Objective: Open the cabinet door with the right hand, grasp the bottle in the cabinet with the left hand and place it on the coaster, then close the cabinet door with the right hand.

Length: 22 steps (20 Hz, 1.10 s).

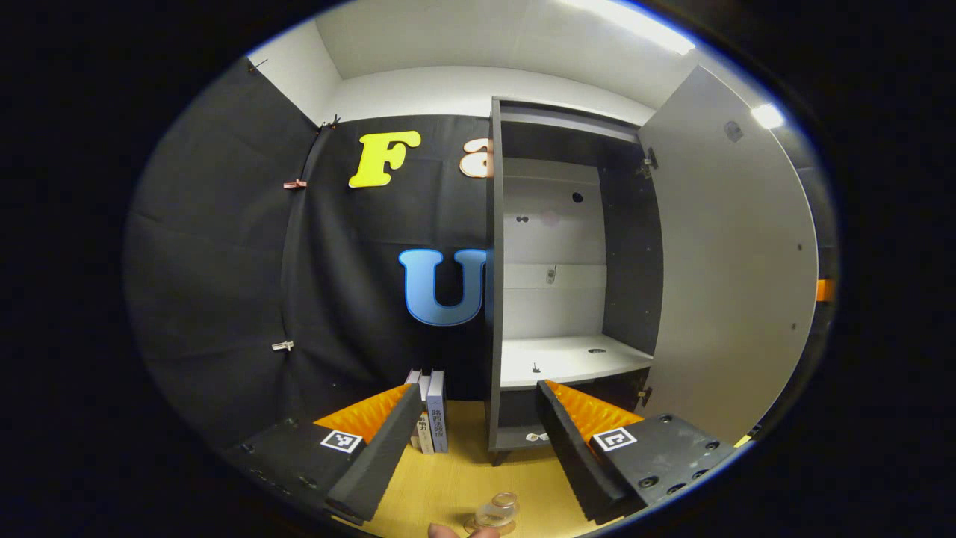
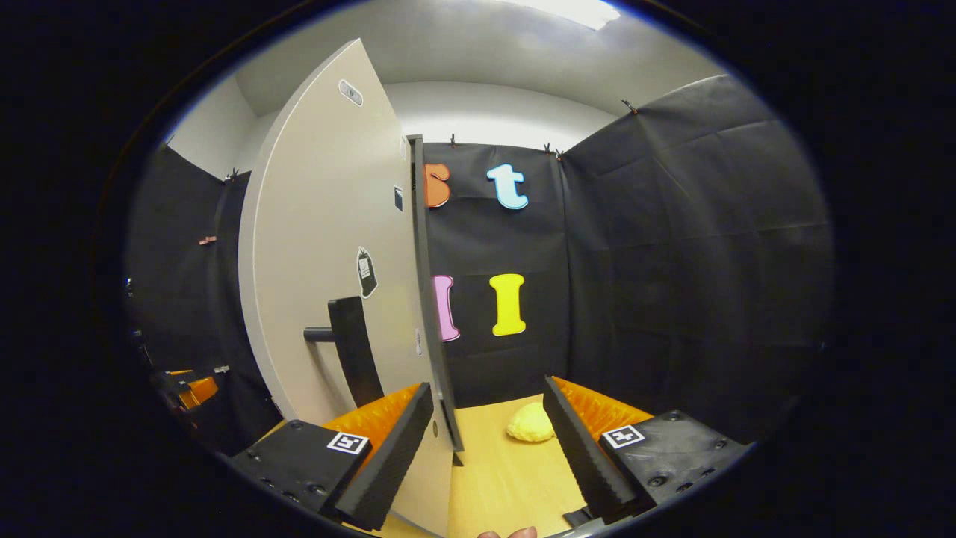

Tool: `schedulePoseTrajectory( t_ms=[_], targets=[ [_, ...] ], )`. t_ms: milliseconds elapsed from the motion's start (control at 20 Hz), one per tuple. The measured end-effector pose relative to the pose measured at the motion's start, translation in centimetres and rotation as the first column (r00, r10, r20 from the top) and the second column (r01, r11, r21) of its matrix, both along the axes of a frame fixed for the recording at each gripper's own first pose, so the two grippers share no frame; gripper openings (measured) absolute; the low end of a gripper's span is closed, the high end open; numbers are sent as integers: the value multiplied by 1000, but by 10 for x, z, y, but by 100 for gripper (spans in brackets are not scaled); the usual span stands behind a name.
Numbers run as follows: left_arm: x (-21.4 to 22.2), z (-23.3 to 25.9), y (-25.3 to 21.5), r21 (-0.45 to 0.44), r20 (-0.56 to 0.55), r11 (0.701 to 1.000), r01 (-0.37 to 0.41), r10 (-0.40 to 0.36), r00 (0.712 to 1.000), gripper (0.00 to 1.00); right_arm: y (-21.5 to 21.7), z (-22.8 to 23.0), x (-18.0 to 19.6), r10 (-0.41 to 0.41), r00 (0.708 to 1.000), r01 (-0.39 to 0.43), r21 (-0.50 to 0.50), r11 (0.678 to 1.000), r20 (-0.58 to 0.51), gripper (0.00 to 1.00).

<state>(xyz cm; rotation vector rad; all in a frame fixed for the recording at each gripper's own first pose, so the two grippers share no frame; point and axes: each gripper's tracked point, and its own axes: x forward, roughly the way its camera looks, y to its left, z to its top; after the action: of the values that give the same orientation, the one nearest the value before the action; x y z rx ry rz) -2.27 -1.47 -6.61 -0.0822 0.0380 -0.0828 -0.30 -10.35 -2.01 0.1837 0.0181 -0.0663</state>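
Left gripper view: wooden worktop point(image 1: 448, 486), books point(image 1: 432, 418) against the wall, cabinet point(image 1: 567, 299) with its door point(image 1: 732, 284) swung wide. The bottle point(image 1: 499, 514) stands on the worktop below the left tool point(image 1: 474, 418), which is released.

Right gripper view: the right tool point(image 2: 489, 433), released, straddles the door edge point(image 2: 429, 299) beside the handle point(image 2: 351, 351). A yellow lump point(image 2: 530, 426) lies on the worktop.

Bottle point(image 1: 499, 514) cut off by bottom edge in left gripper view, base hidden. Coaster beneath it cannot tell. Door point(image 2: 328, 246) hides cabinet interior in right gripper view. Books point(image 1: 430, 418) partly hidden behind finger.
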Motion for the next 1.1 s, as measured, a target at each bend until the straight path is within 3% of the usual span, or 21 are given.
schedulePoseTrajectory(
  t_ms=[500,950,1100],
  targets=[
    [-7,12,4,15,19,1000,-2,1,1000,96,95,-4,17,194,981,-193,86,977,-4,98],
    [-8,16,15,16,15,1000,-24,24,1000,96,179,-8,50,387,922,-384,102,918,-12,98],
    [-7,19,18,0,13,1000,-31,31,999,96,189,-15,61,406,914,-402,90,911,-29,97]
  ],
)
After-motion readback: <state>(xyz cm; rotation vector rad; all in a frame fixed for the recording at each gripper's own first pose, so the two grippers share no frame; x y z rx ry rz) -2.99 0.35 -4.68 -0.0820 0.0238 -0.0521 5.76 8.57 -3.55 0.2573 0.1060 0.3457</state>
